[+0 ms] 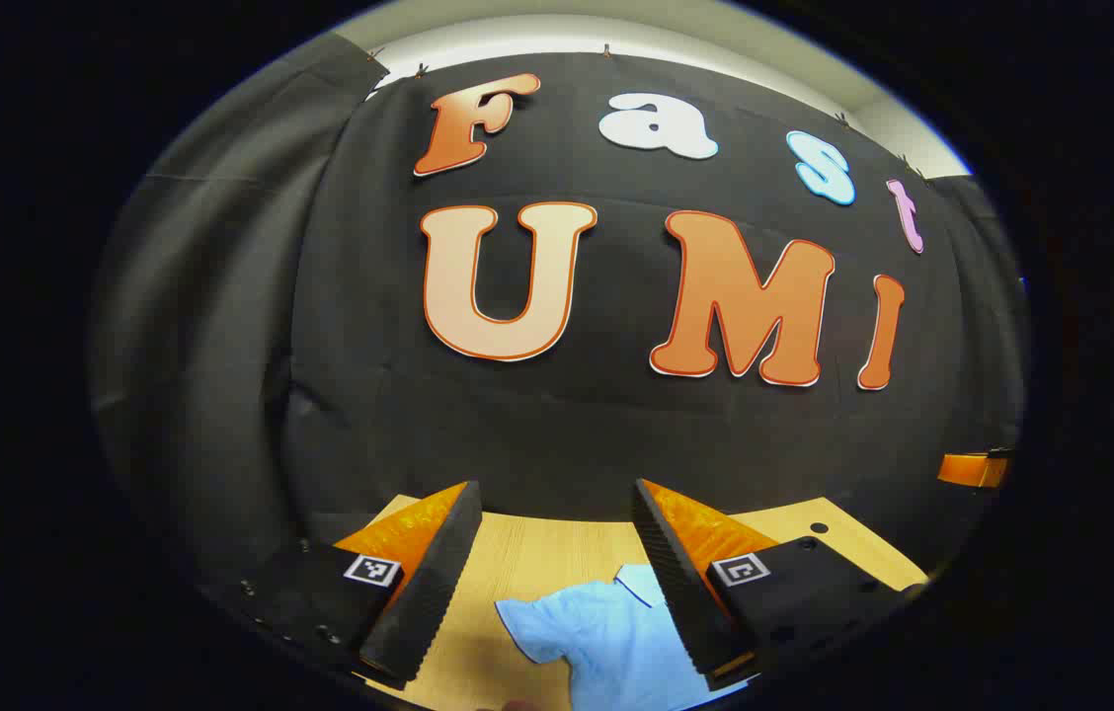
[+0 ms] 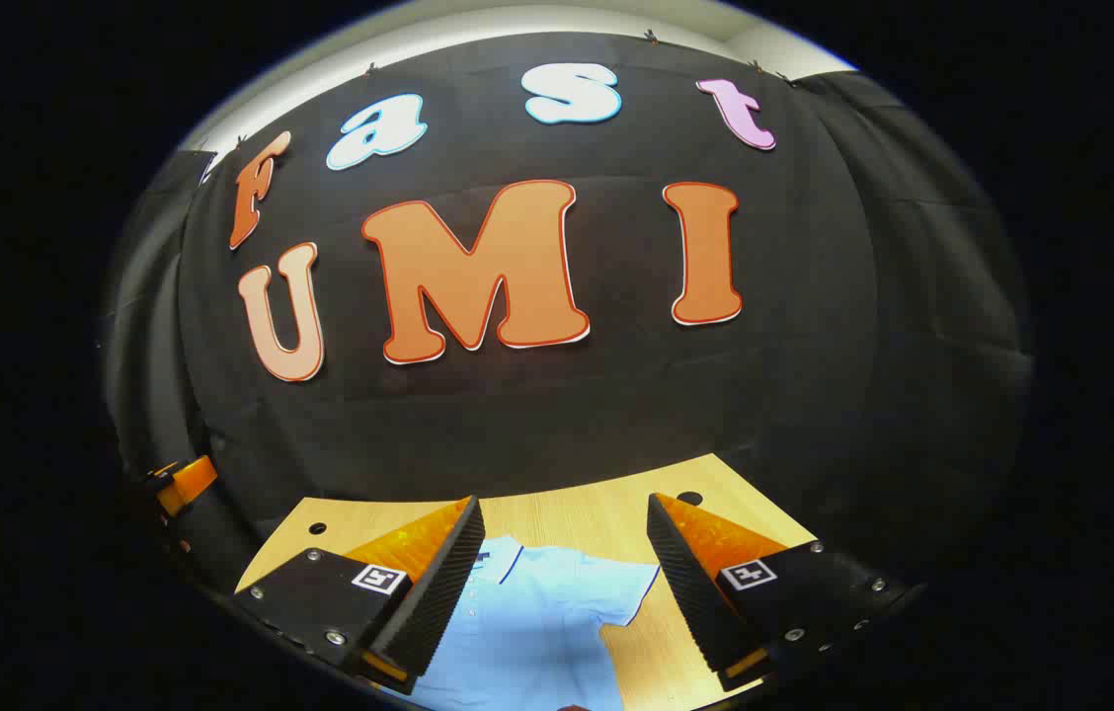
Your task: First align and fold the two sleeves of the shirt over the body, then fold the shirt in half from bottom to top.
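Note:
A light blue short-sleeved shirt [image 1: 606, 632] lies flat on the wooden table [image 1: 537, 553]. In the left gripper view one sleeve [image 1: 532, 627] spreads out to the left, with the collar [image 1: 638, 581] near the far edge. My left gripper [image 1: 555, 489] hangs open above the shirt and holds nothing. In the right gripper view the shirt [image 2: 537, 612] shows its collar [image 2: 503, 553] and the other sleeve [image 2: 631, 592] spread to the right. My right gripper [image 2: 563, 504] is open too, raised over the shirt, with nothing between its fingers.
The black cloth wall stands close behind the table's far edge [image 2: 596, 479]. Small round holes [image 2: 688, 498] mark the tabletop near its back corners. A part of the right gripper [image 1: 972, 469] shows at the far right, and a part of the left gripper [image 2: 182, 484] at the far left.

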